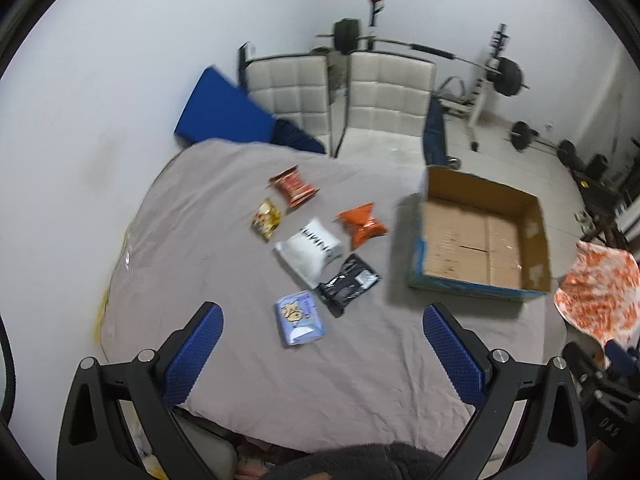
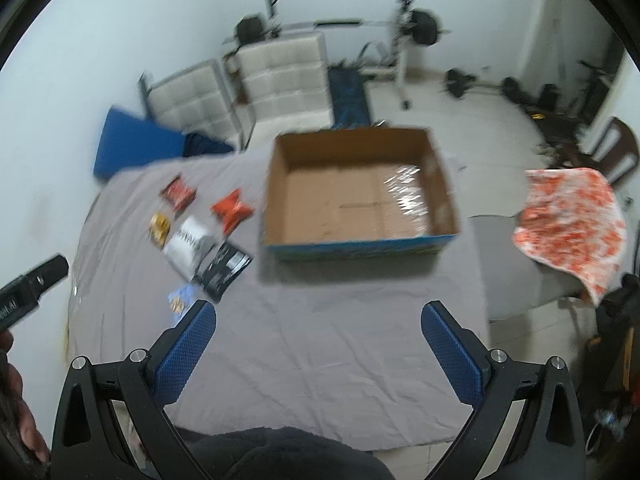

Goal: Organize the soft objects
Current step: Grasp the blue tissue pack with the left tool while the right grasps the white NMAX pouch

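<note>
Several soft packets lie on a grey sheet (image 1: pixel 248 360): a red packet (image 1: pixel 294 185), a yellow one (image 1: pixel 267 219), an orange one (image 1: pixel 362 224), a white bag (image 1: pixel 310 250), a black pouch (image 1: pixel 348 283) and a light blue pack (image 1: pixel 299 317). An open cardboard box (image 1: pixel 478 240) stands to their right; it also shows in the right wrist view (image 2: pixel 356 192). My left gripper (image 1: pixel 322 326) is open and empty, held above the sheet near the blue pack. My right gripper (image 2: pixel 318 322) is open and empty, in front of the box.
An orange-and-white cloth (image 2: pixel 572 228) hangs at the right. A blue mat (image 1: pixel 224 110) and two white padded chairs (image 1: pixel 344 96) stand behind the sheet. Weights and a barbell rack (image 1: pixel 504 76) fill the far floor. The sheet's front edge is close below me.
</note>
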Demonstrator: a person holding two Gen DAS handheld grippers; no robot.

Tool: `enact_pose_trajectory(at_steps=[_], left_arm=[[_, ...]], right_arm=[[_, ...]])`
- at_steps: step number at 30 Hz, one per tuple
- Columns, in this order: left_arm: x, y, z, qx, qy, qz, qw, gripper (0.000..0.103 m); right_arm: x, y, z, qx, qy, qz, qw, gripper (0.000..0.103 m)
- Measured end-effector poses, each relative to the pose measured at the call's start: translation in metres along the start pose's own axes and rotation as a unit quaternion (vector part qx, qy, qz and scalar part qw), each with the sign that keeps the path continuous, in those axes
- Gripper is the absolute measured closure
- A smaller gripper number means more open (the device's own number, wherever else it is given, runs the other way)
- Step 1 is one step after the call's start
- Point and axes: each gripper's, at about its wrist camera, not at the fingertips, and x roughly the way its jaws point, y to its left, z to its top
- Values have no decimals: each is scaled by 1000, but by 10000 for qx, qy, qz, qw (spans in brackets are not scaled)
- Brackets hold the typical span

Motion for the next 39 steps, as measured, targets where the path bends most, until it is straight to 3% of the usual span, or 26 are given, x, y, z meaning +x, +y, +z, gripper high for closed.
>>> enact_pose_trajectory(at_steps=[5, 8, 13, 19, 25, 27, 28, 30, 32, 36, 39], left_arm=[[58, 36, -17, -386, 462, 657, 9960, 0], [102, 55, -32, -519, 927, 801, 9911, 0], [176, 73, -53, -696, 1679, 381, 9826, 1], [264, 65, -58, -654, 2339, -209, 9698, 1], [348, 57, -62, -437, 3034, -368, 9512, 1], [367, 53, -69, -288, 3183, -390, 9467, 9], [372, 52, -72, -227, 3245, -396, 9448, 13], [376, 53, -74, -257, 3263, -643, 9427, 30], [370, 57, -72, -205, 3182, -656, 9455, 44], [360, 81, -56, -130, 2933, -318, 9554, 47], [364, 122, -40, -476, 2810, -61, 9585, 47]], right_arm=[[85, 40, 2, -610, 657, 385, 9952, 0], [133, 70, 1, -1018, 961, 503, 9889, 0], [202, 112, 3, -1099, 1522, 469, 9811, 0], [246, 145, 8, -841, 1766, 217, 9804, 0], [277, 164, 19, -636, 1846, -76, 9807, 0], [283, 170, 24, -522, 1849, -84, 9813, 0], [287, 174, 28, -457, 1858, -74, 9815, 0], [295, 183, 35, -334, 1924, -16, 9808, 0], [301, 192, 41, -191, 2004, 111, 9795, 0], [327, 218, 55, 449, 2335, 630, 9693, 0], [353, 237, 66, 1098, 2478, 840, 9589, 0]])
